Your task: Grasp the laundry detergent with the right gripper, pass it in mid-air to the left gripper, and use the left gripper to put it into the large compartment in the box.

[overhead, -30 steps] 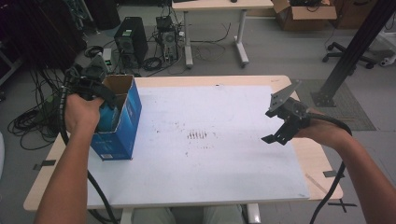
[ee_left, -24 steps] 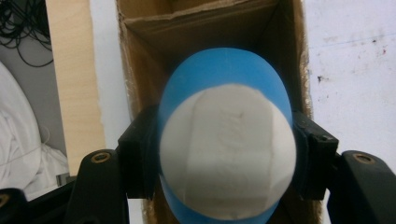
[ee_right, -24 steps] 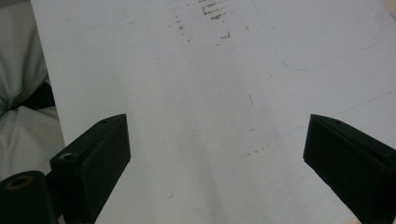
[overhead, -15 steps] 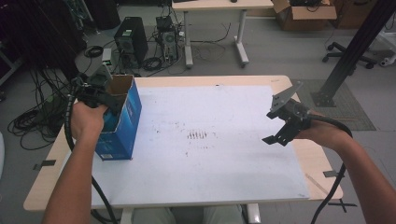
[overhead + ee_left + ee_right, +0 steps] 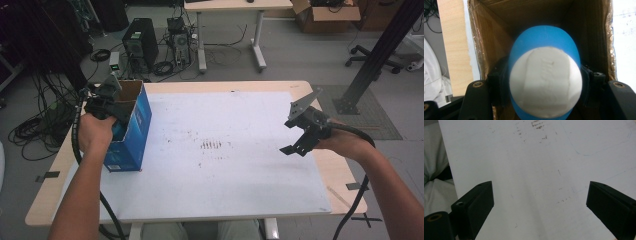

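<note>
A blue cardboard box [image 5: 132,131] with its top open stands at the left side of the table. My left gripper [image 5: 116,116] hangs over its opening, shut on a blue and white rounded object [image 5: 545,75]. In the left gripper view that object sits between the jaws with the brown inside of the box [image 5: 499,27] behind it. My right gripper [image 5: 296,142] hovers over the right part of the white table top, open, with nothing between its jaws. In the right gripper view my right gripper [image 5: 540,202] looks down on the bare white board [image 5: 531,165].
A white board [image 5: 225,165] covers the wooden table [image 5: 345,180], with a patch of dark marks [image 5: 212,145] near its middle. Beyond the table's far edge stand computer towers [image 5: 140,42], cables and a second desk [image 5: 235,7].
My left gripper has shifted slightly right and lower over the box opening with the object in it. The right gripper has barely moved.
</note>
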### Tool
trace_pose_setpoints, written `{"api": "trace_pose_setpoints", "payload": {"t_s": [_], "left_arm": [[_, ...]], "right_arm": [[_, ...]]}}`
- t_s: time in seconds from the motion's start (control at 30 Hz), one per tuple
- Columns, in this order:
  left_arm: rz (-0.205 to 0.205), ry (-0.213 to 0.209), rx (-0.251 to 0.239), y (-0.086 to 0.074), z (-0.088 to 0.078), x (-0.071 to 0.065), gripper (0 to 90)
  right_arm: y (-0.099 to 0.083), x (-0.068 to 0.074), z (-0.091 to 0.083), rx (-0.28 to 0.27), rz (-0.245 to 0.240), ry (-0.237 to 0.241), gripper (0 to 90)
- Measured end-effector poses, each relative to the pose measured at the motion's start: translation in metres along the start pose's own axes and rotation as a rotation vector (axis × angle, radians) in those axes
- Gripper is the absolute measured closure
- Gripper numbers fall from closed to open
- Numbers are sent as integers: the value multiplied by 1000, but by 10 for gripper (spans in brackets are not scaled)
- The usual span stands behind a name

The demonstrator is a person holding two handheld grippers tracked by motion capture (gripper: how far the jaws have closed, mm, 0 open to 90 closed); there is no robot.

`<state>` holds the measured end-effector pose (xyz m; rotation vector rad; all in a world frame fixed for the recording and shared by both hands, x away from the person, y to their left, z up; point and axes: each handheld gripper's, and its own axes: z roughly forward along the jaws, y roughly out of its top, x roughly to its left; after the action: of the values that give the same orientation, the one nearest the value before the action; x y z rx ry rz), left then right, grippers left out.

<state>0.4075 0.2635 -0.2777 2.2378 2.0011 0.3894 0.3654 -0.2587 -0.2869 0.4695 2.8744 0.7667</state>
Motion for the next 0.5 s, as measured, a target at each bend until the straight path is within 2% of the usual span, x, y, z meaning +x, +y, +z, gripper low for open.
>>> {"api": "trace_pose_setpoints", "payload": {"t_s": [0.4, 0.5], "left_arm": [[0, -9, -6, 0, 2, 1, 375], [-6, -23, -6, -1, 0, 2, 359]], "right_arm": [[-1, 2, 1, 2, 2, 4, 73], [-3, 2, 3, 6, 5, 7, 73]]}}
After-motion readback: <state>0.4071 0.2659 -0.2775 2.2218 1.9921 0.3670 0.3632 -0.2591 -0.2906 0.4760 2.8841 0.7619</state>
